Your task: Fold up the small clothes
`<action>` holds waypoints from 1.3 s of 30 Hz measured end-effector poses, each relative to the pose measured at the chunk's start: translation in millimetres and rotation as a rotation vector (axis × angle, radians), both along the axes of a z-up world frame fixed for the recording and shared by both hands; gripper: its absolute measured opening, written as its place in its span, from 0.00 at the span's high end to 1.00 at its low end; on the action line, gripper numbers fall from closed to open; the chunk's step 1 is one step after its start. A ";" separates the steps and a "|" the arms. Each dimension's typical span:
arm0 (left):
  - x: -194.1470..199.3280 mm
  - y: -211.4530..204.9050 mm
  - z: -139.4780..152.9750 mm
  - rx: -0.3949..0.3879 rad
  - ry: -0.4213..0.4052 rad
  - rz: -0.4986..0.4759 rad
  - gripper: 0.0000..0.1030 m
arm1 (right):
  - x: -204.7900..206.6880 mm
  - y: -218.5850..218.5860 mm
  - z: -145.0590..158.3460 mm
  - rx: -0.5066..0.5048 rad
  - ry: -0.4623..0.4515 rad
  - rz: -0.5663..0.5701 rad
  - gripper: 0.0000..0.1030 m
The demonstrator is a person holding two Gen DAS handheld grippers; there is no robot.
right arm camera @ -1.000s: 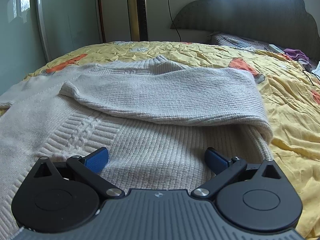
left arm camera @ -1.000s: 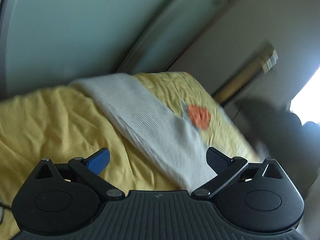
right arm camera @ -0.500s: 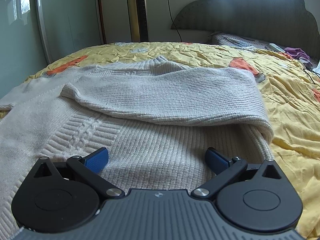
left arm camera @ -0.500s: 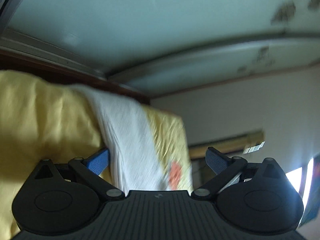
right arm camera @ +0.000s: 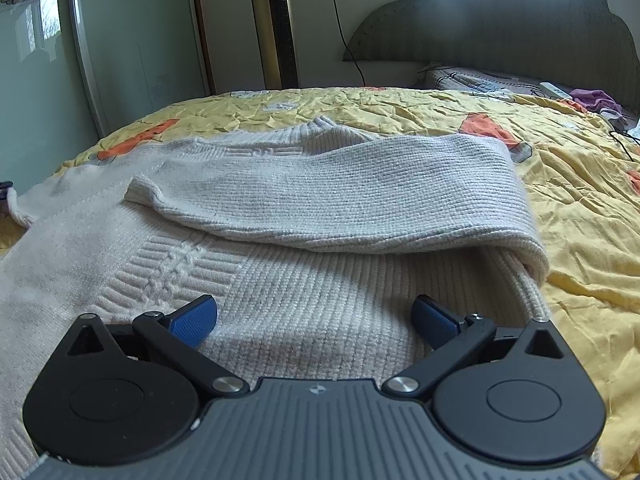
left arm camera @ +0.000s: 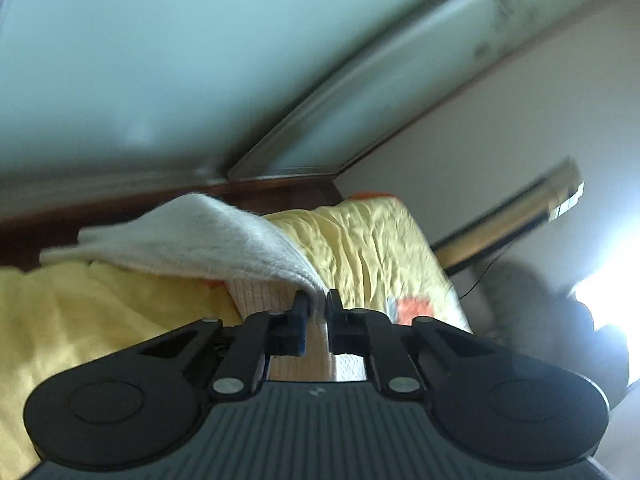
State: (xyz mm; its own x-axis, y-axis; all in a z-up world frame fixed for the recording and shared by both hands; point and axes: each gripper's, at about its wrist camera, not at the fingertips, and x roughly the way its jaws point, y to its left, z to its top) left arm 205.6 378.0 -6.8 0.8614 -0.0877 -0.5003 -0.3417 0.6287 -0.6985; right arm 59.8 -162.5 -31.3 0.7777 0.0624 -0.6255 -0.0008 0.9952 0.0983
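Observation:
A cream knit sweater (right arm camera: 304, 216) lies flat on the yellow bedspread (right arm camera: 580, 216), with its right sleeve (right arm camera: 340, 196) folded across the chest. My right gripper (right arm camera: 316, 316) hovers open just over the sweater's lower body, nothing between its blue pads. In the left wrist view my left gripper (left arm camera: 318, 300) is shut on the left sleeve (left arm camera: 208, 236) of the sweater, pinching a bunched edge of the knit between its fingers. The sleeve's cuff end trails away to the left near the edge of the bed.
A sliding glass wardrobe door (right arm camera: 132, 44) runs along the left side of the bed. A gold tower fan (right arm camera: 274, 24) stands at the back by a padded headboard (right arm camera: 500, 16). Small items and a cable (right arm camera: 624, 140) lie at the far right.
My left gripper went from wide open to shut on the left sleeve while swinging sideways along the bed's edge. The right gripper and the sweater body stayed put.

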 end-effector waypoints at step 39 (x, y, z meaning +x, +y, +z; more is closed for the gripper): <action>-80.2 -273.1 29.1 1.027 -0.207 -0.956 0.66 | -3.1 -10.7 1.5 0.075 -0.025 -0.002 0.00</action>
State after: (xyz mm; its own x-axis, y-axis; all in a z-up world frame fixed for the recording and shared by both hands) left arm 125.3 104.9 22.3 0.7427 -0.3499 -0.5709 0.5487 0.8067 0.2195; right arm 56.6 -173.2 -29.8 0.7932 0.1067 -0.5996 -0.0024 0.9851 0.1721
